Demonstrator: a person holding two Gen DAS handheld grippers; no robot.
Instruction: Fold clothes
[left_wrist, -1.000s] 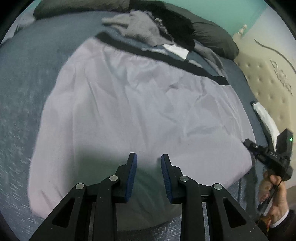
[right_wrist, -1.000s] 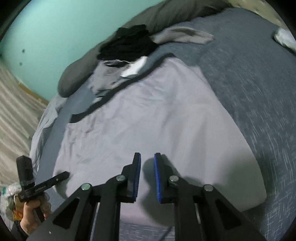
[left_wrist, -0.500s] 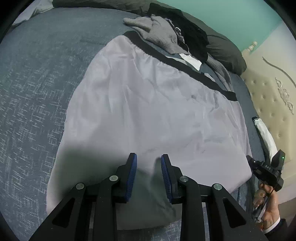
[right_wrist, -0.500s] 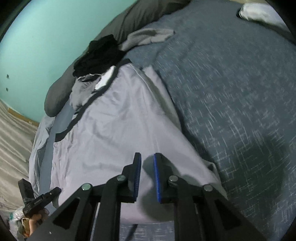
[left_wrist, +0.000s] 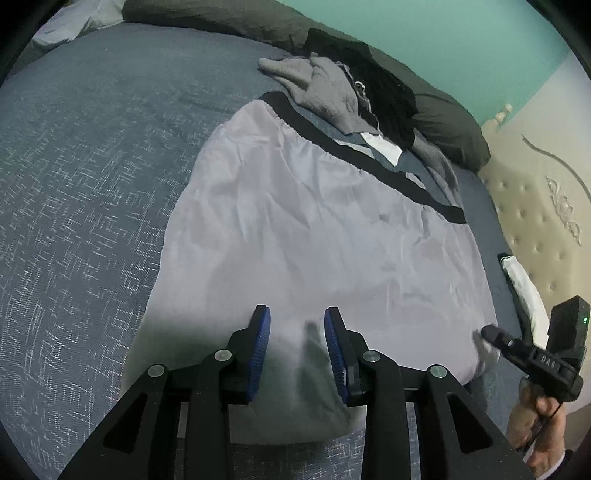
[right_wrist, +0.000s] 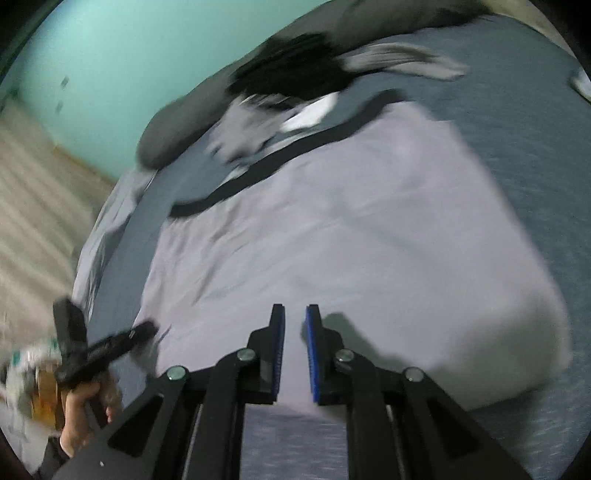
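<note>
Left gripper (left_wrist: 297, 345), jaws opening and empty, and narrow-jawed right gripper (right_wrist: 295, 343) are hovering at bed-edge hem of lilac skirt (left_wrist: 314, 229), likely lining up a fold.

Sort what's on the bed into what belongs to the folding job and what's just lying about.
For the job:
- lilac garment with black waistband
- left gripper, jaws opening
- right gripper

Lying about:
- grey garment
- black garment
- dark pillow
- white roll
- bed cover
</note>
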